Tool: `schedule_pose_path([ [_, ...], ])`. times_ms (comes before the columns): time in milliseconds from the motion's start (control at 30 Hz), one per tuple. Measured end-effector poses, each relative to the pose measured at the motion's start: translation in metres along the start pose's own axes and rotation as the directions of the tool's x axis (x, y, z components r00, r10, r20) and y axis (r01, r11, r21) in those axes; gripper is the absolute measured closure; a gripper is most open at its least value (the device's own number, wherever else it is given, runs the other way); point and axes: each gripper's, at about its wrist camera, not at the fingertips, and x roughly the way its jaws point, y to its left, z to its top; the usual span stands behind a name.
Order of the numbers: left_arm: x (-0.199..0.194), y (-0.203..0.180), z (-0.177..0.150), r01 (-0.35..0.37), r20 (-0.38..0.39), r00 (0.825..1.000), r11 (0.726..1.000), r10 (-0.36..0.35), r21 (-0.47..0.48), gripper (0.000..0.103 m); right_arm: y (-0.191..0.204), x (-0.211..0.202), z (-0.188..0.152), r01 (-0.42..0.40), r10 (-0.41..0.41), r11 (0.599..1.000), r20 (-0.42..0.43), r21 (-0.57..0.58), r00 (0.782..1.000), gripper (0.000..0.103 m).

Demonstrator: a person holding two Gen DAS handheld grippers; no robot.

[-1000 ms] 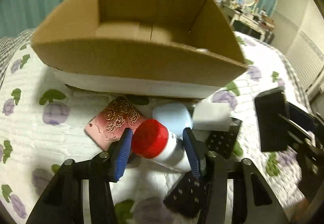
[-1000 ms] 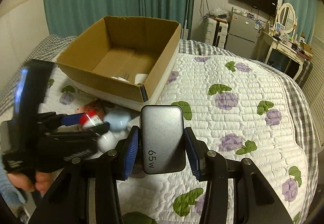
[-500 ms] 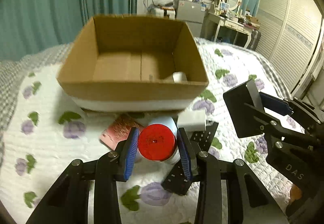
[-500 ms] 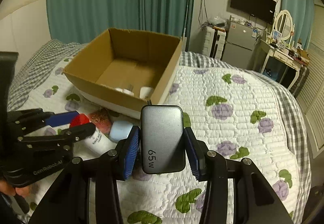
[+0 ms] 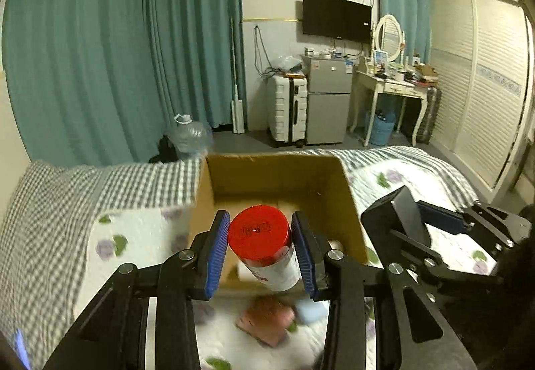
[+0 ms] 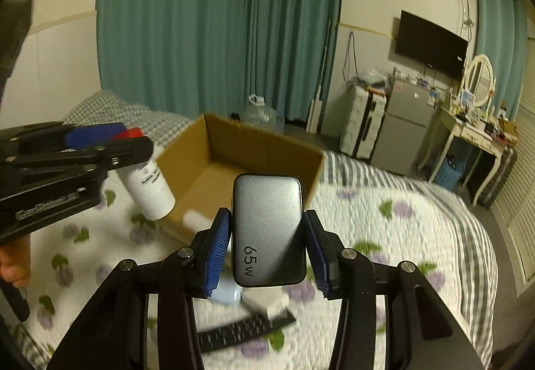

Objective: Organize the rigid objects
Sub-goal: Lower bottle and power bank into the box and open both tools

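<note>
My left gripper (image 5: 260, 236) is shut on a white bottle with a red cap (image 5: 259, 231) and holds it in the air in front of the open cardboard box (image 5: 277, 176). The bottle also shows in the right wrist view (image 6: 150, 188), left of the box (image 6: 254, 149). My right gripper (image 6: 267, 236) is shut on a grey power bank marked 65w (image 6: 267, 229), held above the bed near the box's front corner. The right gripper shows in the left wrist view (image 5: 414, 219) at the right.
On the flowered quilt (image 6: 384, 219) below lie a pink patterned case (image 5: 264, 320), a light blue item (image 6: 227, 294), a white block (image 6: 265, 298) and a black remote (image 6: 244, 331). A white item (image 6: 197, 219) lies inside the box. Curtains, a fridge and a desk stand beyond the bed.
Both grippers have risen. My left gripper lifted the red-capped bottle off the quilt and tilted up toward the box. The right gripper still holds the power bank, now higher.
</note>
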Motion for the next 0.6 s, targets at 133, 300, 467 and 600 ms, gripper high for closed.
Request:
schedule_pose_path([
  [133, 0.034, 0.004, 0.009, -0.035, -0.027, 0.999, 0.999, 0.035, 0.023, 0.065, 0.001, 0.023, 0.013, -0.014, 0.014, 1.000, 0.004, 0.002, 1.000, 0.059],
  [300, 0.078, 0.007, 0.002, -0.041, -0.079, 0.996, 0.999, 0.043, 0.031, 0.065, 0.001, 0.054, 0.016, -0.014, 0.013, 1.000, -0.021, -0.004, 1.000, 0.059],
  [467, 0.100, 0.010, -0.012, -0.036, -0.102, 0.994, 0.999, 0.039, 0.033, 0.064, -0.001, 0.076, 0.010, -0.009, 0.009, 1.000, -0.055, -0.012, 0.998, 0.059],
  [600, 0.102, 0.013, -0.015, -0.069, -0.062, 0.995, 0.997, 0.072, 0.045, 0.043, -0.003, 0.088, 0.012, -0.013, 0.013, 1.000, -0.069, -0.004, 0.998, 0.059],
])
